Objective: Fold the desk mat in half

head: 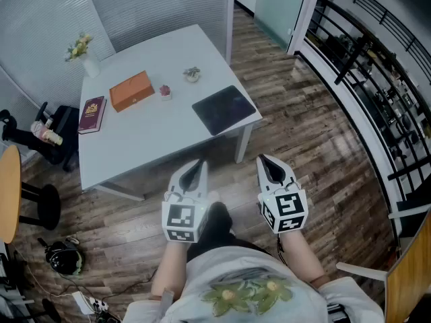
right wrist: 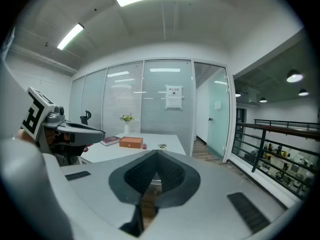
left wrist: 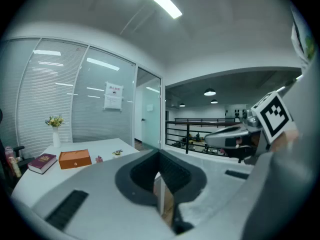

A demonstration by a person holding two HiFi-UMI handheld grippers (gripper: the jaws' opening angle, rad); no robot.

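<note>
A dark desk mat (head: 223, 108) lies flat at the near right corner of the white table (head: 145, 133). Both grippers hover over the wooden floor, short of the table's near edge, apart from the mat. My left gripper (head: 199, 163) is shut and holds nothing; in its own view the jaws meet at the tip (left wrist: 159, 153). My right gripper (head: 262, 160) is shut and empty too, its jaws closed together (right wrist: 156, 152). The mat is hidden in both gripper views.
On the table stand an orange box (head: 131, 90), a maroon book (head: 91, 114), a vase of flowers (head: 84, 54) and two small ornaments (head: 191, 74). A black railing (head: 367, 93) runs along the right. A stool (head: 40, 204) and a round wooden table (head: 8, 194) are at left.
</note>
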